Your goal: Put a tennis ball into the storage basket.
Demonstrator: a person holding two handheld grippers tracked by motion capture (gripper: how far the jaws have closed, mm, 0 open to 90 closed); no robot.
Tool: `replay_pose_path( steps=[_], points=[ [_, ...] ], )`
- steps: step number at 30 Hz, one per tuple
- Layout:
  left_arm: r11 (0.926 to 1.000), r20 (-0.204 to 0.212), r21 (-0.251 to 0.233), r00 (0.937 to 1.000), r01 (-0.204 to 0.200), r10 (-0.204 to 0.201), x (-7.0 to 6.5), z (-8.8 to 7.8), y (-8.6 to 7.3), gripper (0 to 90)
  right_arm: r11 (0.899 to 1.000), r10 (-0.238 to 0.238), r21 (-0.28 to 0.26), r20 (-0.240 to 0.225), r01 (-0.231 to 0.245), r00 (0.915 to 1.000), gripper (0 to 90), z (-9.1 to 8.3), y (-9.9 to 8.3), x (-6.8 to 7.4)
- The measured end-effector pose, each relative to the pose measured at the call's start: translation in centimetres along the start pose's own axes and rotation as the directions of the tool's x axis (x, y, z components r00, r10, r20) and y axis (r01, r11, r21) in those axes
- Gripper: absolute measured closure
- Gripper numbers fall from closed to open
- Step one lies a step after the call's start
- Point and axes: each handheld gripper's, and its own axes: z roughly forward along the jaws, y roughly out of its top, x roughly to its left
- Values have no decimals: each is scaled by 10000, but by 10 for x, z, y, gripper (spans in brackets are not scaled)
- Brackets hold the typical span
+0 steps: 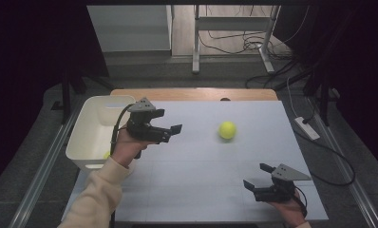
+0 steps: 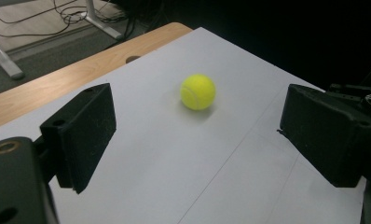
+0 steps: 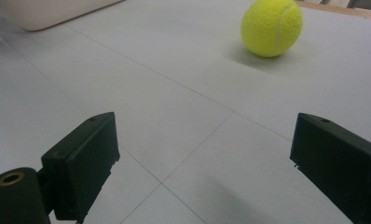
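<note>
The tennis ball (image 1: 227,129) lay alone on the grey table (image 1: 201,190), out in the open toward the far right of its middle, touching nothing. The left gripper (image 1: 175,131) hung above the table just beside the white bin (image 1: 89,137), its jaws standing apart with nothing between them and its nose pointed across the table toward the ball. In the left gripper view the ball (image 2: 198,92) sat ahead, between the lines of the two jaws and a little off to the right of centre, so the ball lay almost straight along that gripper's axis.

The right gripper (image 1: 257,176) sat low near the person's edge of the table, jaws also wide and empty. From its view the ball (image 3: 271,27) was farther up and well to the right, nearer the line of the right-hand jaw than the gap between the two (so this one would need to swing round before any approach).

A second yellow ball (image 1: 106,154) showed inside the bin, by its near wall, which suggested the work in hand was gathering balls into it. Of the two, the left gripper looked both nearer and better aimed. A ball has no long axis, so the jaws could come at it from any side; the risk was nudging it into a roll before the pads met it.
</note>
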Motion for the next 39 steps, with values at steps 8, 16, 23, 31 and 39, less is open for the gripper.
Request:
replay_pose_path(
  steps=[8, 16, 23, 31, 39],
  points=[
    [9999, 190, 166, 9998, -44, 41, -3, 12, 1, 111, 10000, 47, -32, -48, -47, 10000, 76, 3, 2, -1],
    [9995, 348, 314, 9994, -30, 19, -3, 25, 1, 110, 9999, 101, -59, -29, -101, 9999, 77, 5, 3, -2],
    [9987, 414, 483, 9990, -181, 161, -10, 36, -2, 108, 9999, 87, -113, -24, -87, 10000, 77, 7, 4, -3],
    [9972, 577, 680, 9979, -323, 284, -14, 51, -2, 108, 9999, 44, -90, -89, -45, 10000, 77, 7, 4, -2],
    [9958, 587, 850, 9979, -337, 287, -18, 63, -3, 106, 9999, 25, -124, -168, -27, 9999, 77, 6, 4, 0]
  ],
)
